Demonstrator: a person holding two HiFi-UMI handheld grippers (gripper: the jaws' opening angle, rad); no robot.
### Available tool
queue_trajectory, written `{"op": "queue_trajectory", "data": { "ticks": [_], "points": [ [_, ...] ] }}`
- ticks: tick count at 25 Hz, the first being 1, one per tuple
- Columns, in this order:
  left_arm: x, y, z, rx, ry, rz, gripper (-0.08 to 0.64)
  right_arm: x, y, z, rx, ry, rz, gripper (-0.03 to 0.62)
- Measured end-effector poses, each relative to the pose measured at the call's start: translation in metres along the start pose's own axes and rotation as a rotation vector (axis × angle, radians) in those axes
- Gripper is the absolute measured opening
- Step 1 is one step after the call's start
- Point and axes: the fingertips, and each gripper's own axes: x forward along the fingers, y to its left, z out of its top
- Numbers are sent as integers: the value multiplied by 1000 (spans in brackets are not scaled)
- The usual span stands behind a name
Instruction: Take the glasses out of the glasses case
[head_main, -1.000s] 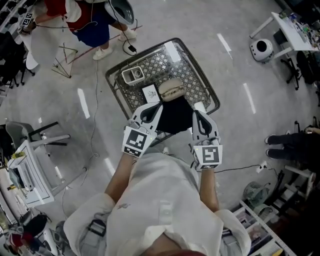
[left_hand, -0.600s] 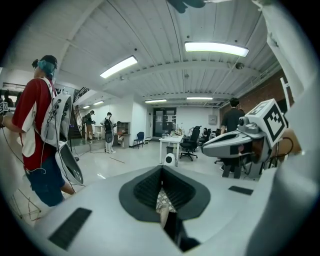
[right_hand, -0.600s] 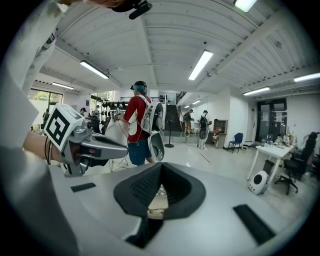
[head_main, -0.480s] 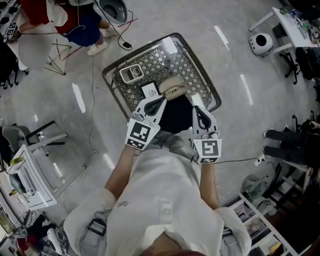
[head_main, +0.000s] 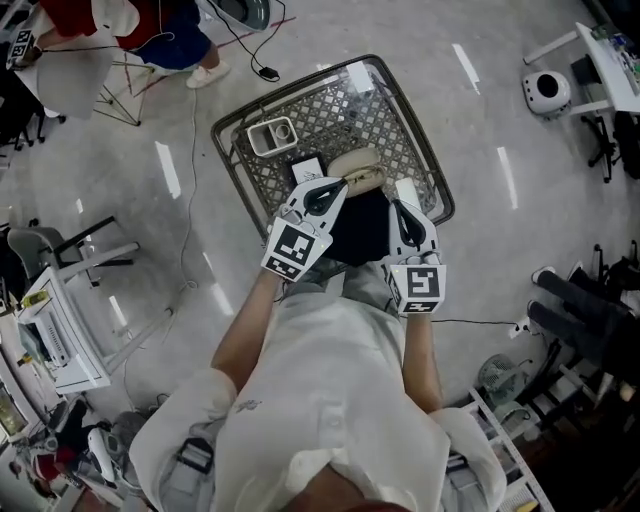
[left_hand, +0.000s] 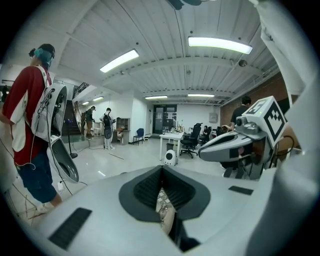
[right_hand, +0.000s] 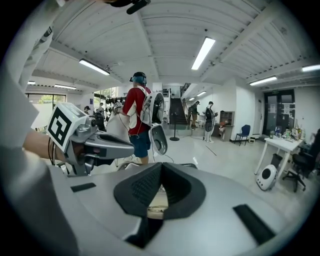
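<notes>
**Head view, approach.** Over the last second my left gripper (head_main: 338, 186) has advanced along the black cloth (head_main: 360, 228). Its tip now sits at the near-left end of the glasses case (head_main: 357, 167), though I cannot tell whether it touches. My right gripper (head_main: 402, 210) has kept its place over the cloth's right edge, near the case but apart from it.

**Jaws.** In each gripper view the pads meet at the tips, leaving only a teardrop hollow behind them, and nothing is pinched. Through the left hollow I see a strip of beige case and table lattice.

**Task's thing.** The case is beige and oblong. It lies on the table (head_main: 330, 110) at the far edge of the cloth and looks closed. The glasses do not show, so I judge them to be inside. The approach is made but the opening is not begun. I judge that the jaws must part before either can take the lid.

**Surroundings.**
- A white card (head_main: 308, 171) lies just beside the case on its left, close to the left gripper's line.
- A white tray (head_main: 272, 135) stands farther off, toward the far-left corner.
- A small white block (head_main: 405, 190) lies right of the case, just ahead of the right gripper.
- None of these covers the case.
- A bystander (head_main: 150, 30) stands beyond the table's far-left corner, well apart.
- Cables (head_main: 190, 200) trail on the floor.
</notes>
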Motion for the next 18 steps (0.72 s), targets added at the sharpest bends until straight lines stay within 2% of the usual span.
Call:
{"op": "queue_trajectory", "data": {
  "ticks": [7,18],
  "points": [
    [41,7,-44,9,126,10,14,31,-16,-32,20,64,77,6],
    [85,20,-100,-4,272,38,14,66,-38,-80,54,151,166,6]
  ]
}}
